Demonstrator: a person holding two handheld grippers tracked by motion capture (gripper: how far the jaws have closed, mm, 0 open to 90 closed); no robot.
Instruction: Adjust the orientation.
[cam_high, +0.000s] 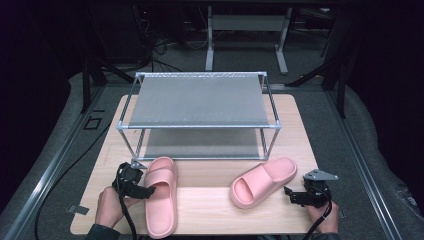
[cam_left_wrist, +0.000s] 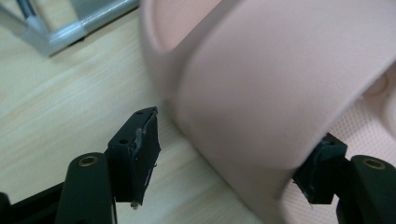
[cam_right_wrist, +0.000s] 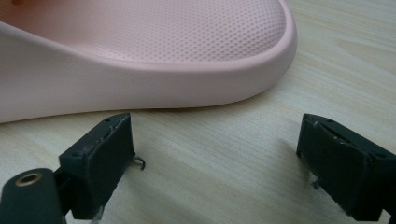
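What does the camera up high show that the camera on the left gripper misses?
The high view takes in the whole metal rack, the second pink slipper and the right gripper, open beside that slipper's heel. The left gripper view adds close detail: one black pad stands clear of the strap while the other pad sits under it, so the strap lies between the jaws. Both show the left slipper, the wooden table and the left gripper.

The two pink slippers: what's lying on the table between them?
Nothing: the high view shows bare wooden table between the left slipper and the right slipper.
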